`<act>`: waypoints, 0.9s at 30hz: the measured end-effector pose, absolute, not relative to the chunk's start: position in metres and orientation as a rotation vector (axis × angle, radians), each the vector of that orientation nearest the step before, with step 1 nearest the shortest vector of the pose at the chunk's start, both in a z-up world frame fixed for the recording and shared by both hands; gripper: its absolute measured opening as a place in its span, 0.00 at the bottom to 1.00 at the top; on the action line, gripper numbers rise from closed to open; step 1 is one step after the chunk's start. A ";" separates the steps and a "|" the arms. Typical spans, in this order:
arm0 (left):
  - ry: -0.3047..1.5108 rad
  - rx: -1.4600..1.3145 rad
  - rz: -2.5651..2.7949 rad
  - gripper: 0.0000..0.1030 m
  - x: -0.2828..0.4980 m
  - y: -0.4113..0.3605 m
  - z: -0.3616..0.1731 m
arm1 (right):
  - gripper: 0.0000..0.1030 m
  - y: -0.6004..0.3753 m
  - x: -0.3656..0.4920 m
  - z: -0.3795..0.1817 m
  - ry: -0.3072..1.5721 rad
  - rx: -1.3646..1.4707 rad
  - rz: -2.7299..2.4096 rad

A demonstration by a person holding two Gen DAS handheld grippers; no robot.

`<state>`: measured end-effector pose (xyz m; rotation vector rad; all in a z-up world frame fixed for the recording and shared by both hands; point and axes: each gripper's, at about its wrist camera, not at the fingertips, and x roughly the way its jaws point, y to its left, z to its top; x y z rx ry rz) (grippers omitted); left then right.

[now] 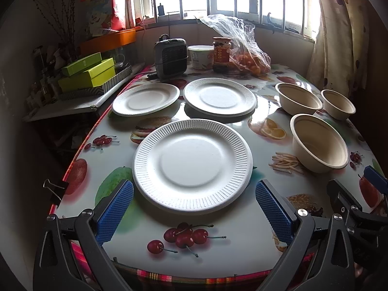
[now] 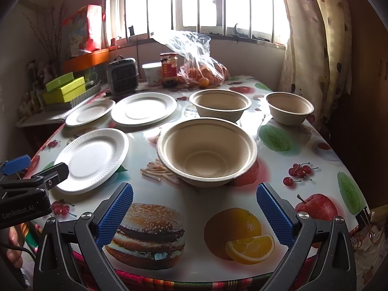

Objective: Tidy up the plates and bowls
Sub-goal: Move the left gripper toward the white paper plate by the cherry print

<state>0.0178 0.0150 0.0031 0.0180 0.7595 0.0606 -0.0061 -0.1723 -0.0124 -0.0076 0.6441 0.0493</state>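
Fruit and burger prints cover the tablecloth [image 2: 194, 254] under me, window light behind; my left gripper [image 1: 194, 208] is spread wide and empty, its blue pads flanking the near edge of the nearest plate [image 1: 191, 165], which lies flat, face up; my right gripper [image 2: 194, 208] gapes just as wide, empty, short of the nearest bowl [image 2: 207, 150], upright, mouth up; "GenRobot.AI" reads on the other gripper's housing at left; farther off, two more plates [image 1: 145, 98] [image 1: 219, 97] and two bowls [image 2: 220, 103] [image 2: 289, 106]; the jar [image 2: 169, 69] label is unreadable.
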 end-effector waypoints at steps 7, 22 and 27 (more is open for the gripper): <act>0.759 0.020 0.061 0.98 0.018 0.015 0.004 | 1.00 -0.173 -0.006 -0.012 0.645 -0.008 0.049; 0.756 0.025 0.065 0.98 0.018 0.014 0.005 | 1.00 -0.172 -0.005 -0.012 0.643 -0.007 0.048; 0.756 0.027 0.065 0.98 0.019 0.015 0.007 | 1.00 -0.169 -0.006 -0.010 0.637 -0.011 0.046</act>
